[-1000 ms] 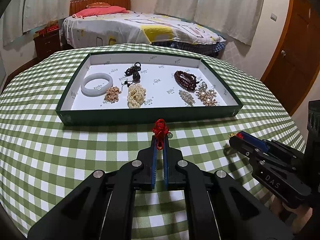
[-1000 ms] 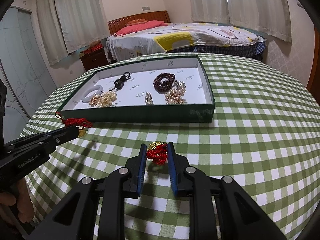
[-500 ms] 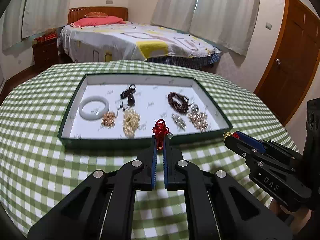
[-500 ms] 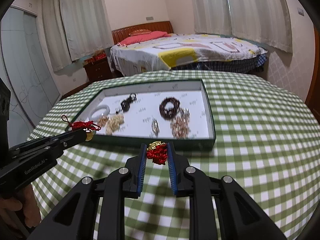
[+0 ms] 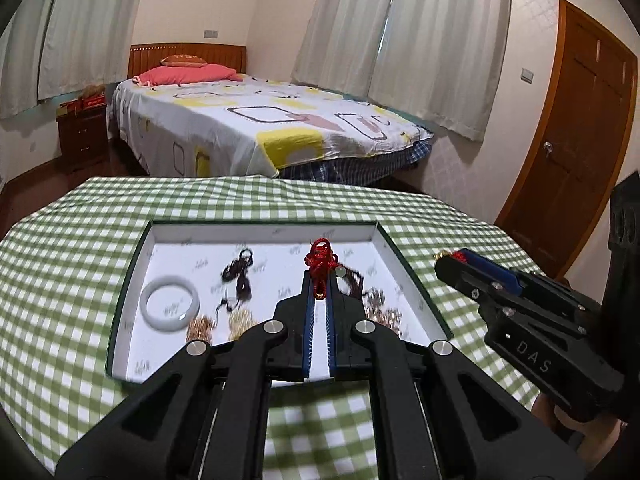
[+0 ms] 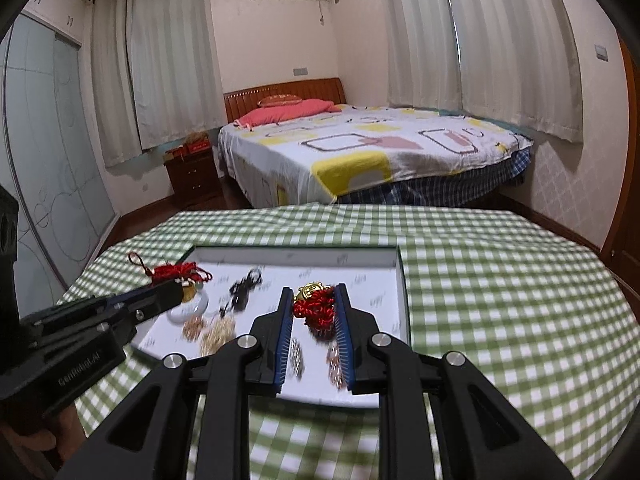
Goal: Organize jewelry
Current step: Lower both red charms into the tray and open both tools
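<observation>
Now both grippers grip red-cord charms above the tray.

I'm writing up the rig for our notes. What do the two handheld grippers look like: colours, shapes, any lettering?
Both are matte black plastic with angular linkage arms joined by silver round pivot bolts, ending in two slim fingers lined with blue ribbed pads. The left gripper carries pale "GenRobot.AI" lettering on its side, seen from the right wrist view. The right gripper has "DAS" lettering on its side, seen from the left wrist view. No cables or sleeves show.
</observation>
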A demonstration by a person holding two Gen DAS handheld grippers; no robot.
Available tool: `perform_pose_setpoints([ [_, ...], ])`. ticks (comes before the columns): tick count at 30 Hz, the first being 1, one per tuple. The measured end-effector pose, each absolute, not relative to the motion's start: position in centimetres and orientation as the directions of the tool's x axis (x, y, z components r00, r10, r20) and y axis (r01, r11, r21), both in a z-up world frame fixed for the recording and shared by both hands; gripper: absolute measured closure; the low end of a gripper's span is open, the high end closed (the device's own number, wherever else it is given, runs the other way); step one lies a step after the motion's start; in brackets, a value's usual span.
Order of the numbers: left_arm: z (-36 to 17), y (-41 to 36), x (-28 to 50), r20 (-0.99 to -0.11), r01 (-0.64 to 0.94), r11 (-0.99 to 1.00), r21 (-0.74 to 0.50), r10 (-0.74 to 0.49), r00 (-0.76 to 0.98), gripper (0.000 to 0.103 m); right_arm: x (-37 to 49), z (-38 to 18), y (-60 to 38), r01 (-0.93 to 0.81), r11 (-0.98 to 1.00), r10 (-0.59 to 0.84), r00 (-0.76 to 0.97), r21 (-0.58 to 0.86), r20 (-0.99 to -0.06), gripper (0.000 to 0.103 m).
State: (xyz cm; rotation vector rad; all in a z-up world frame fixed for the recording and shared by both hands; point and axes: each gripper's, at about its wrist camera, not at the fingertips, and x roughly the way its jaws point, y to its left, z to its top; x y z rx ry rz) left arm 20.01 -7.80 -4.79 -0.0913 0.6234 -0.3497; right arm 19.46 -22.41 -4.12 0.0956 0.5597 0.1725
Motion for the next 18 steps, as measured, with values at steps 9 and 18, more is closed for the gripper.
perform_pose_setpoints([
  [9,-6.2,-9.1,24.9,-0.574,0.282,0.945,-0.169,-0.327,0.751,0.097,24.4,-4.6,-22.8,-0.136,0.984,0.175,0.837,0.113,-0.519,0.082],
  [18,-9.7,-9.7,30.2,-0.671,0.235,0.957,-0.170,-0.287,0.684,0.097,28.9,-8.1,-23.7,-0.115,0.986,0.167,0.781,0.124,-0.601,0.081],
])
